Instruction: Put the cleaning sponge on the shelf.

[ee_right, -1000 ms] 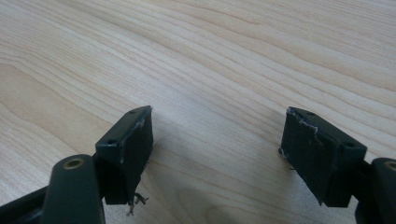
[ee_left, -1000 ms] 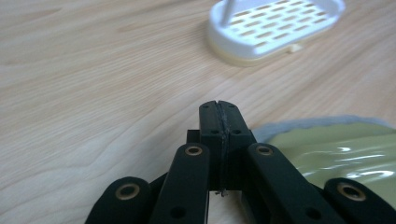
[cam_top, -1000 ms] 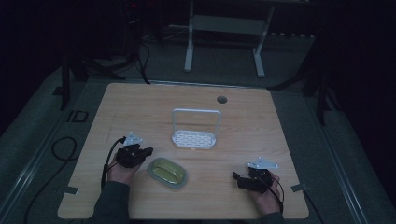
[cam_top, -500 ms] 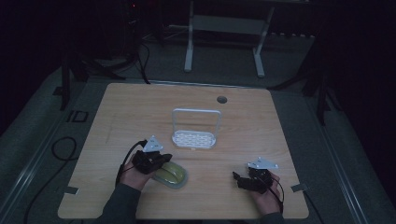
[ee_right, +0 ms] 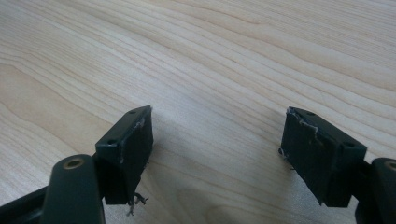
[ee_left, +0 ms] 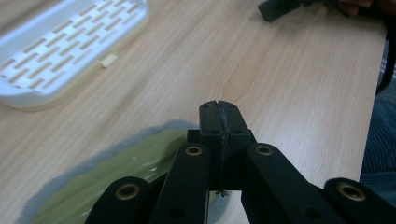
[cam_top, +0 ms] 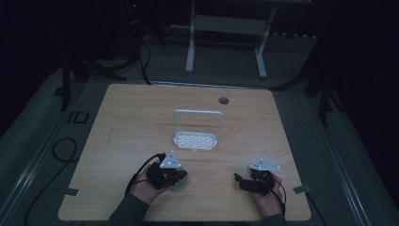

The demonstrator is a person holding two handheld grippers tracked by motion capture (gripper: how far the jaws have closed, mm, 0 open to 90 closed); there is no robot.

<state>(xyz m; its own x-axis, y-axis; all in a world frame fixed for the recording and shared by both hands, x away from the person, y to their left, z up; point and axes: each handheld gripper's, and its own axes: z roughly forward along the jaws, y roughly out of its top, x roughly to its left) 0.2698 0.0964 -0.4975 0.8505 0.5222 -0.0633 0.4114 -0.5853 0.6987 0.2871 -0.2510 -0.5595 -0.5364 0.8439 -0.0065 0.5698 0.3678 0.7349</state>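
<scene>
Left claw (cam_top: 181, 175), near the front edge of the counter (cam_top: 141, 117) and left of its middle: the two jaws are pressed together with nothing between them, and they hang directly above the sponge (ee_left: 107, 179), a flat yellow-green pad with a grey underside. In the high view the sponge (cam_top: 179, 183) is largely covered by the claw and the hand (cam_top: 143, 188) that holds it. In the left claw view, the sponge lies under and to the left of the closed jaws.

Right claw (cam_top: 240, 178), near the front right corner: jaws wide apart, nothing between them, resting low over bare wood, well apart from the sponge.

White slotted drying rack (cam_top: 196, 140), with a tall hoop handle, stands toward the middle of the counter, beyond the sponge and near it.

Step in hand, as judged: taking hold of the sponge with the left claw. To do it well, the jaws must first spread wider than the pad, then come down to straddle one edge, with one pad above and one below or one on each side. Closing gently suits a soft thing that will squash. Whether the sponge is wet cannot be told.
</scene>
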